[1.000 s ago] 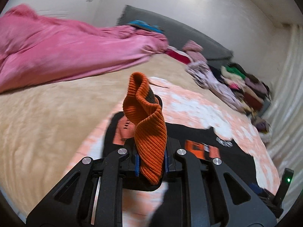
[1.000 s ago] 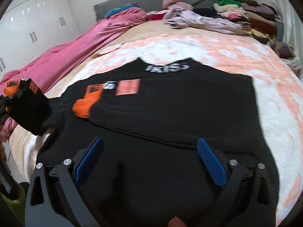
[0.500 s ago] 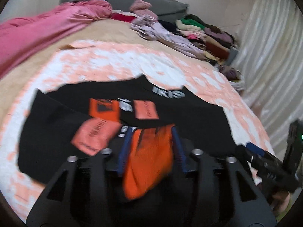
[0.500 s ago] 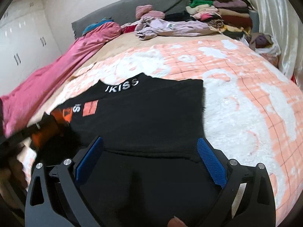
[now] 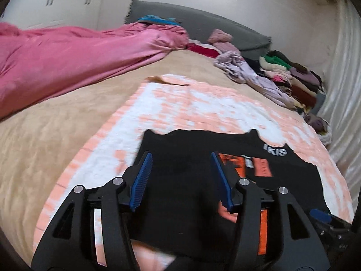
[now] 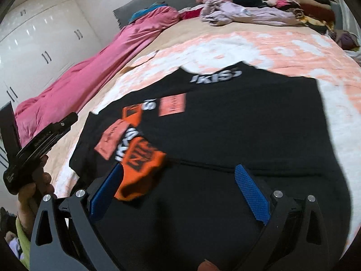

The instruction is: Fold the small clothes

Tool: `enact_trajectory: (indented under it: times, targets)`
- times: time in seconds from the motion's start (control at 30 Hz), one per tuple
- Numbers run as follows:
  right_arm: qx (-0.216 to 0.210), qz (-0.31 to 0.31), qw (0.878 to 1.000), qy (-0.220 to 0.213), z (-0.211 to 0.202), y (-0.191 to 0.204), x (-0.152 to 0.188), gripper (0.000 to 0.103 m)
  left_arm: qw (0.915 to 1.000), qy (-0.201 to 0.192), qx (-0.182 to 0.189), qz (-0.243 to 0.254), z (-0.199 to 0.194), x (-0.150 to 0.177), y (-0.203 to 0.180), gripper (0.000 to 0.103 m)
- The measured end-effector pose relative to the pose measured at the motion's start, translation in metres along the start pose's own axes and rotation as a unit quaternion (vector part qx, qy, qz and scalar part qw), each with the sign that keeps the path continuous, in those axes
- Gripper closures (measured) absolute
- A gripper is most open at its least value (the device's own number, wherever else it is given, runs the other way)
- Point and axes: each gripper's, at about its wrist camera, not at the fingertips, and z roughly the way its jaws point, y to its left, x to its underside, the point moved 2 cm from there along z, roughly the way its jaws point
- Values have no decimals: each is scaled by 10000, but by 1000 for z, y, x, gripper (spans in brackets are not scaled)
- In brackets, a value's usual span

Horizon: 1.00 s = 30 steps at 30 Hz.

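Black knit, with orange cuffs and "KISS" lettering: the small sweater (image 6: 225, 131) lies flat on the peach-and-white blanket (image 5: 203, 103) in the middle of the bed, its sleeve already laid across the chest. Starting at the left, my left tool (image 5: 182, 176) hangs over the sweater's near left part; its jaws are opening and I see nothing between the blue pads (image 5: 141, 180), only black cloth beneath them. In the right wrist view the orange cuff (image 6: 142, 164) lies loose on the body, just beside my right tool's left pad. My right tool (image 6: 180, 194) stands wide apart and empty above the near hem.

I judge the sleeve fold is just being let go. To do it well I would lift the left tool clear without dragging the cuff, check the sleeve lies straight and inside the sweater's outline, then have both tools pinch the near hem at matching corners. The knit looks thick and limp, so a shallow pinch may catch one layer only.
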Motion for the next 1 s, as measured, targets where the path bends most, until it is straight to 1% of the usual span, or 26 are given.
enact_trajectory:
  times: [0.07,0.13,0.17,0.23,0.27,0.3,0.33,0.37,0.4,0.43,0.47,0.5,0.53,0.67,0.77,0.87,0.93,1.0]
  targets:
    - [-57,-54,9999,79,10,14,0,5,9999,-5,-77,-97,1,0,10,54]
    - [-219,3,9996,197,21,25,1,5,9998,-30,-125,-168,-1,-1,19,52]
    - [-224,-8,9995,219,24,29,3,6,9997,-35,-123,-207,-2,-1,22,52]
    - [-50,-144,9996,246,33,37,5,8,9995,-76,-147,-280,-4,-1,27,51]
    - [33,-230,9994,264,38,41,7,21,9994,-89,-173,-294,-5,0,29,50]
    - [18,-246,9993,289,42,44,8,30,9992,-99,-214,-313,-5,0,31,50]
    - [-5,-212,9993,301,45,44,8,31,9991,-101,-238,-330,-5,0,33,50]
    - [-15,-197,9994,281,47,45,8,38,9990,-97,-247,-357,-5,0,34,50]
    - [-35,-203,9995,245,48,46,8,49,9989,-86,-237,-387,-4,1,35,50]
    - [-27,-212,9995,217,49,47,7,55,9989,-74,-222,-417,-4,1,36,50]
    - [-71,-213,9995,203,49,47,5,67,9988,-72,-218,-424,-5,1,37,50]
    - [-202,-214,9994,186,50,47,4,87,9988,-77,-219,-422,-5,1,36,50]
    - [-336,-253,9990,181,50,49,3,92,9989,-90,-209,-410,-6,1,36,50]
    - [-360,-649,9972,-27,42,62,-2,95,9988,-157,-226,-395,-7,1,37,48]
    - [-396,-822,9956,-217,31,67,-13,95,9987,-177,-220,-428,-9,1,38,48]
    - [-415,-1019,9929,-460,17,72,-30,95,9985,-208,-249,-440,-9,1,39,48]
    - [-367,-1213,9893,-726,1,75,-46,95,9984,-213,-268,-443,-9,1,40,48]
    - [-304,-1315,9869,-888,-11,72,-59,96,9985,-206,-269,-431,-9,1,39,48]
